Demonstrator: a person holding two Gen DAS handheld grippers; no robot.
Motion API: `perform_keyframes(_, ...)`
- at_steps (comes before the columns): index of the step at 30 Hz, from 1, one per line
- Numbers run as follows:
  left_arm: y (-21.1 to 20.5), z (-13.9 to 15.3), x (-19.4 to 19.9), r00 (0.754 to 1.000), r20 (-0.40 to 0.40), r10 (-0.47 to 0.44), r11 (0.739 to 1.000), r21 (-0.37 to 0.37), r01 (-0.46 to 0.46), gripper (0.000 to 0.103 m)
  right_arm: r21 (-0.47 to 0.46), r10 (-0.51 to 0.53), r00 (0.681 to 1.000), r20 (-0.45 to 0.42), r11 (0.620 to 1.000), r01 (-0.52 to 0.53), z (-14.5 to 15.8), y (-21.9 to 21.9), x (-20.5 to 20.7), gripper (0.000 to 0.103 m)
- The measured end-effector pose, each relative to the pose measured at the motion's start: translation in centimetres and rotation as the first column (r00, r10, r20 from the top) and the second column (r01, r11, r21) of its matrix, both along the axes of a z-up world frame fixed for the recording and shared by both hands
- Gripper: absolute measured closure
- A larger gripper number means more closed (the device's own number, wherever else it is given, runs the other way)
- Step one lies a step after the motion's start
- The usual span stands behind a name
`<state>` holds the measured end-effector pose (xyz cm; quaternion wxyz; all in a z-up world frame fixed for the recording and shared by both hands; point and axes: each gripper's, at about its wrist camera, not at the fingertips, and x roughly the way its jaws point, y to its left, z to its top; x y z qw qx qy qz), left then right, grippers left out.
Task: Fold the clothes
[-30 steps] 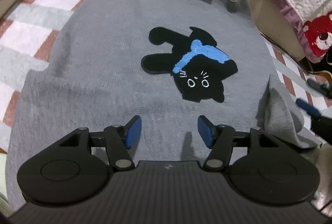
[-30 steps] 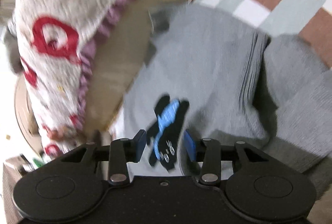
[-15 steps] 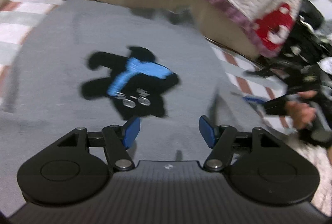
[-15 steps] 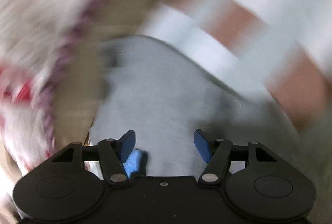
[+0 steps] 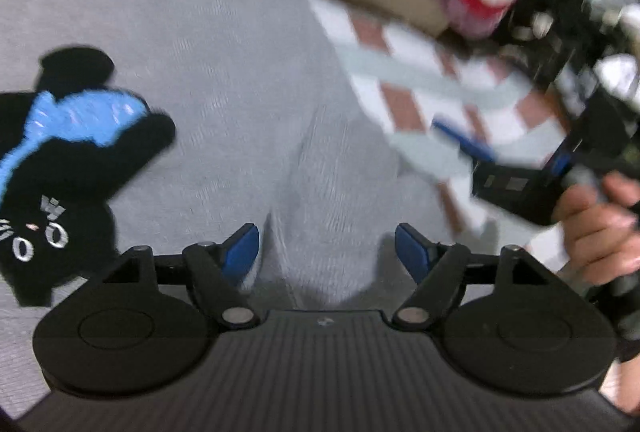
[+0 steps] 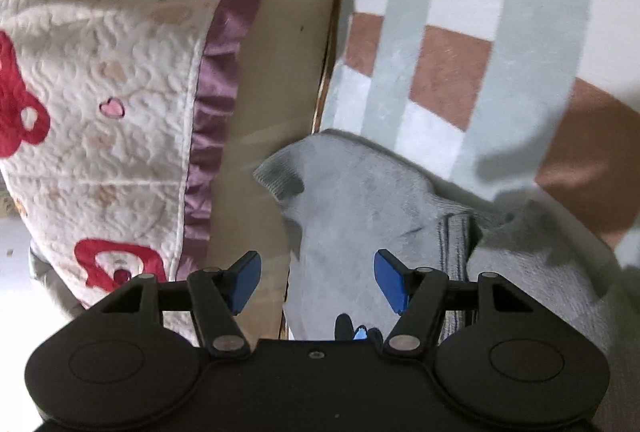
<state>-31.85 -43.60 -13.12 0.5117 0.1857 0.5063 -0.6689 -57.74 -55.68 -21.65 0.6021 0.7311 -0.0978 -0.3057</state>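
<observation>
Both claws are held spread with nothing pinched: the left gripper (image 5: 326, 248) is hung just over a raised fold in the grey sweater (image 5: 224, 80), and the right gripper (image 6: 316, 280) is poised over the sweater's far corner (image 6: 280, 172), which is curled up. The sweater is spread flat on a checked blanket (image 6: 452, 72) of white, pale green and brown, with its black cat patch (image 5: 60, 168) and blue scarf seen at the left of the left wrist view. A white quilt with red bears (image 6: 100, 80) and a purple frill is seen beyond the blanket's edge, and the right gripper is gripped by a bare hand (image 5: 596, 228) at the right of that blurred view.
</observation>
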Motion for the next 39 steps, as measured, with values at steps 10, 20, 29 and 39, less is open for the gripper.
perform_keyframes(10, 17.2, 8.3, 2.1, 0.932, 0.111, 0.346, 0.890, -0.353, -0.289, 0.099, 0.011, 0.090, 0.996, 0.027, 0.996, -0.090, 0.0, 0.0, 0.8, 0.034)
perform_keyframes(20, 21.4, 3.4, 4.0, 0.888, 0.175, 0.425, 0.904, -0.127, -0.408, 0.085, -0.117, 0.397, 0.839, -0.374, 0.877, -0.467, 7.9, 0.2, 3.1, 0.034)
perform_keyframes(29, 22.0, 4.6, 7.1, 0.847, 0.180, 0.499, 0.863, -0.183, -0.470, 0.065, 0.174, 0.559, 0.240, -0.794, 0.587, -0.791, 7.8, -0.4, 5.8, 0.034)
perform_keyframes(39, 21.3, 0.7, 8.1, 0.857, 0.157, 0.492, 0.868, -0.012, -0.496, 0.061, 0.169, 0.702, 0.240, -0.671, 0.460, -0.872, 2.8, -2.6, 7.2, 0.084)
